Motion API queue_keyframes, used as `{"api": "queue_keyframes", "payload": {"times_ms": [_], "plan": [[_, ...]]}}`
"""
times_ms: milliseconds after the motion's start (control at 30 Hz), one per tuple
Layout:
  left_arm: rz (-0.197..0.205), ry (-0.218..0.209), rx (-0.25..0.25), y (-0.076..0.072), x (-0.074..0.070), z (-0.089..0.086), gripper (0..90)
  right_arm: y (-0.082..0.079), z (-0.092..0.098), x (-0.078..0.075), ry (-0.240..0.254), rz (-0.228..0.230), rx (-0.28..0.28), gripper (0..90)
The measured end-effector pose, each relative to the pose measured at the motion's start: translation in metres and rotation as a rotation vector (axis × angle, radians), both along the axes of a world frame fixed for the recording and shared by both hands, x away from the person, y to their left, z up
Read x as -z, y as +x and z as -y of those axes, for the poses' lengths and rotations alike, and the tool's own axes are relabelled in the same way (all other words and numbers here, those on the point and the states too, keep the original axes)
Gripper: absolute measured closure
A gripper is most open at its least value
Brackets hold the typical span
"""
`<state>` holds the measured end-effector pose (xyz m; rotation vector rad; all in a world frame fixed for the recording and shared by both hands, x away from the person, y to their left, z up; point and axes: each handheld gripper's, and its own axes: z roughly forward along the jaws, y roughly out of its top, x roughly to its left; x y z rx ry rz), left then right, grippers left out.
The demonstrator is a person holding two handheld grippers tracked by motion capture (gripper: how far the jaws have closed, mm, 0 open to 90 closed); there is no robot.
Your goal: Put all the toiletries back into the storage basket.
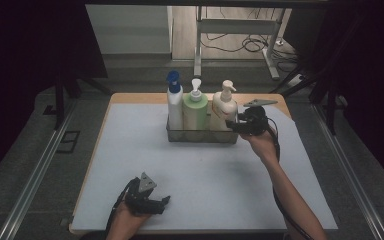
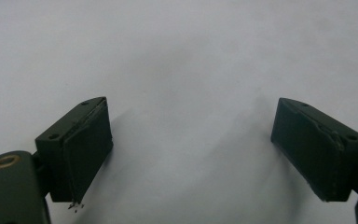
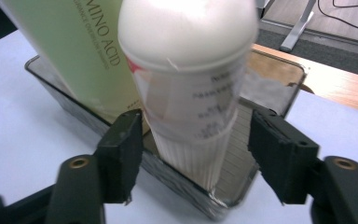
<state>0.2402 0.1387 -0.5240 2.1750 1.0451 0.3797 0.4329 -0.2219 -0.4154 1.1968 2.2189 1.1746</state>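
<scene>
green bottle (image 1: 195, 112) crowding white bottle (image 1: 223, 109) on one side, tray wall (image 1: 202, 136) low in front, bare mat (image 1: 205, 175) nearer

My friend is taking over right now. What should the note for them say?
Right gripper: jaws open either side of the white pump bottle, gaps showing at both pads, so no grip.
Left gripper: jaws open, nothing between them, resting near the front edge of the table.
Things: blue-capped bottle, green pump bottle and white pump bottle stand upright in the clear tray.
Done: all three bottles are in the tray.
Left: probably just drawing the right gripper away from the white bottle.
</scene>
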Motion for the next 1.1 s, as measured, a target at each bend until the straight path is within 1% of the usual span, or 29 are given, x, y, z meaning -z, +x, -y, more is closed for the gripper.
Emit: {"api": "queue_keyframes", "payload": {"times_ms": [100, 167, 267, 333, 367, 400, 433, 533, 600, 667, 800, 1100], "plan": [[0.000, 0.000, 0.000, 0.000, 0.000, 0.000, 12.1, -0.004, 0.007, -0.003, -0.021, 0.014, 0.009, 39.9], [0.000, 0.000, 0.000, 0.000, 0.000, 0.000, 12.1, -0.005, 0.011, -0.005, -0.020, 0.016, 0.016, 42.7], [0.000, 0.000, 0.000, 0.000, 0.000, 0.000, 12.1, -0.003, 0.019, -0.008, -0.013, 0.007, 0.036, 48.3], [0.000, 0.000, 0.000, 0.000, 0.000, 0.000, 12.1, 0.000, 0.023, -0.007, -0.019, 0.003, 0.056, 52.6], [0.000, 0.000, 0.000, 0.000, 0.000, 0.000, 12.1, 0.001, 0.024, -0.007, -0.023, 0.004, 0.057, 53.6], [0.000, 0.000, 0.000, 0.000, 0.000, 0.000, 12.1, 0.003, 0.026, -0.006, -0.029, 0.008, 0.073, 58.0], [0.000, 0.000, 0.000, 0.000, 0.000, 0.000, 12.1, 0.004, 0.027, -0.005, -0.038, 0.019, 0.093, 64.8], [0.000, 0.000, 0.000, 0.000, 0.000, 0.000, 12.1, 0.011, 0.029, -0.001, -0.039, 0.012, 0.097, 76.2], [0.000, 0.000, 0.000, 0.000, 0.000, 0.000, 12.1, 0.016, 0.029, 0.003, -0.049, 0.006, 0.096, 83.8], [0.000, 0.000, 0.000, 0.000, 0.000, 0.000, 12.1, 0.020, 0.027, 0.006, -0.048, -0.002, 0.097, 88.5], [0.000, 0.002, 0.001, 0.000, 0.000, 0.000, 12.1, 0.029, 0.024, 0.011, -0.043, -0.018, 0.090, 89.8], [0.000, 0.002, 0.001, 0.000, 0.000, 0.000, 12.1, 0.040, 0.014, 0.018, -0.023, -0.038, 0.070, 89.7]]}}
